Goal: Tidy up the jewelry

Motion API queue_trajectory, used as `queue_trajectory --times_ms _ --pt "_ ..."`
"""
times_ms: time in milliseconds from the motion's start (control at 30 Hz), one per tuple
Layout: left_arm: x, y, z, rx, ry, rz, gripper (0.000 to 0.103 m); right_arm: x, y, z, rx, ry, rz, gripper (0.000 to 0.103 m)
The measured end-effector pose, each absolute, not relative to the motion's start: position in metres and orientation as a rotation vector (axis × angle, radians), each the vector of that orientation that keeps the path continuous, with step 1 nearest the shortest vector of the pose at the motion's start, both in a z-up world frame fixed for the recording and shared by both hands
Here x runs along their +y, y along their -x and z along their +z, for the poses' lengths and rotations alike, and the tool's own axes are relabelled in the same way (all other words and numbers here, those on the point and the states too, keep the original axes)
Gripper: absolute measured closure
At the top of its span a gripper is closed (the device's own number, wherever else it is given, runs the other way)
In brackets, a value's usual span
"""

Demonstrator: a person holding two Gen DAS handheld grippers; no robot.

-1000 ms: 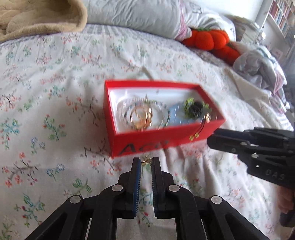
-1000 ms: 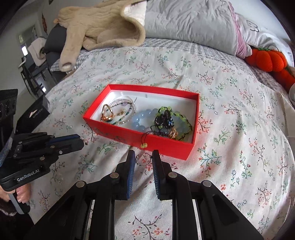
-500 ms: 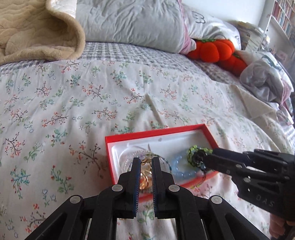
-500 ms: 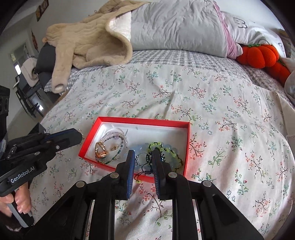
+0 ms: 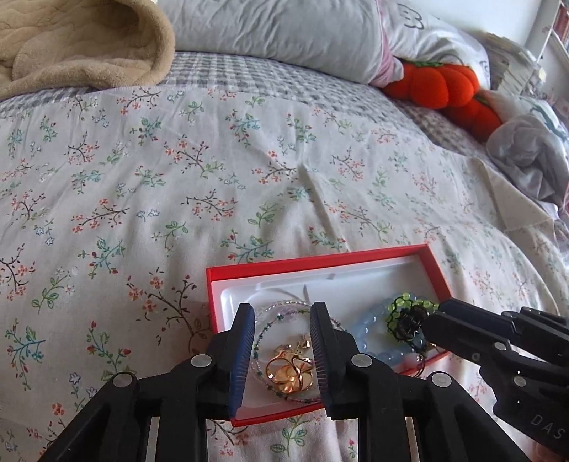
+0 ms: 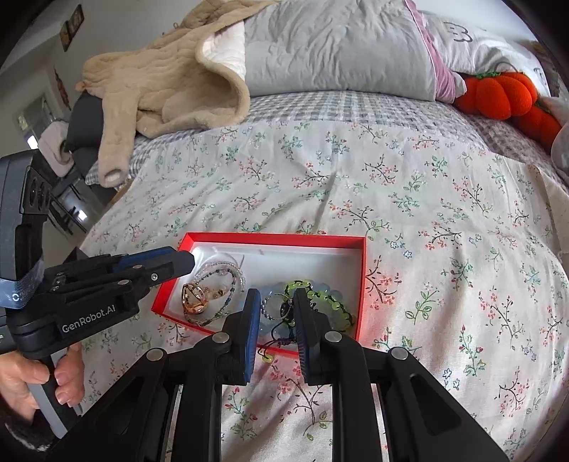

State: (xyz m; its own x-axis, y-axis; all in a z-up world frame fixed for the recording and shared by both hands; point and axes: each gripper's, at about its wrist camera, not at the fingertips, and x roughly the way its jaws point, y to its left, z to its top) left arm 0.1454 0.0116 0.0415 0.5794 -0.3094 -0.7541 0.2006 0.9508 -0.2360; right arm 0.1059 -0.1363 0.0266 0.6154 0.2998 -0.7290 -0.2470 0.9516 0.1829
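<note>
A red jewelry box (image 5: 313, 264) (image 6: 359, 280) with a white liner lies open on the floral bedspread. Inside it are a gold wire pendant (image 5: 288, 369) (image 6: 193, 296), clear and green bead strands (image 5: 284, 309) (image 6: 222, 272), a blue bead bracelet (image 5: 370, 332), a green bead bracelet (image 5: 409, 304) (image 6: 327, 296) and a dark charm (image 5: 410, 321). My left gripper (image 5: 282, 312) (image 6: 177, 261) is open and empty above the box's left part. My right gripper (image 6: 274, 296) (image 5: 435, 318) is open above the box's right part, with a small silver bead ring (image 6: 272, 309) between its fingers.
A beige fleece garment (image 6: 160, 78) and grey pillows (image 5: 284, 32) lie at the bed's head. Orange plush pumpkins (image 5: 448, 85) and crumpled grey cloth (image 5: 530, 156) are at the right. The bed's left edge (image 6: 106, 209) drops toward dark furniture.
Both grippers moved forward over the box and opened. The small gold piece held by the left gripper now lies in the box; the right gripper's jaws have parted around the silver ring.
</note>
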Motion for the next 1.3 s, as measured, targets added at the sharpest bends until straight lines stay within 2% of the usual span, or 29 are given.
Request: queue_trajectory --times_ms 167,300,467,600,767,867,1000,1167,1267,1300 --pt "0.015 -0.131 0.045 0.895 0.088 -0.266 0.074 -0.135 -0.108 0.027 0.858 -0.083 0.324 0.083" --pt "0.024 -0.118 0.043 0.904 0.076 -0.236 0.067 -0.129 -0.111 0.025 0.87 -0.073 0.324 0.083" --pt "0.033 -0.108 0.034 0.94 0.073 -0.209 0.067 -0.129 -0.118 0.024 0.896 -0.12 0.356 0.081" --pt "0.038 -0.098 0.03 0.949 0.072 -0.186 0.057 -0.133 -0.116 0.029 0.88 -0.128 0.353 0.059" --pt "0.037 -0.081 0.029 0.96 0.068 -0.166 0.047 -0.143 -0.105 0.036 0.882 -0.131 0.321 0.057" --pt "0.034 -0.068 0.029 0.959 0.065 -0.152 0.037 -0.147 -0.091 0.039 0.883 -0.095 0.28 0.056" --pt "0.028 -0.05 0.027 0.959 0.067 -0.135 0.024 -0.154 -0.07 0.037 0.891 -0.076 0.241 0.046" --pt "0.022 -0.033 0.024 0.968 0.035 -0.108 0.015 -0.161 -0.046 0.03 0.935 -0.063 0.185 0.041" --pt "0.022 -0.027 0.026 0.977 0.037 -0.084 0.009 -0.159 -0.03 0.026 0.955 -0.028 0.142 0.029" --pt "0.023 -0.025 0.026 0.988 0.037 -0.071 0.004 -0.157 -0.024 0.025 0.956 -0.015 0.13 0.022"
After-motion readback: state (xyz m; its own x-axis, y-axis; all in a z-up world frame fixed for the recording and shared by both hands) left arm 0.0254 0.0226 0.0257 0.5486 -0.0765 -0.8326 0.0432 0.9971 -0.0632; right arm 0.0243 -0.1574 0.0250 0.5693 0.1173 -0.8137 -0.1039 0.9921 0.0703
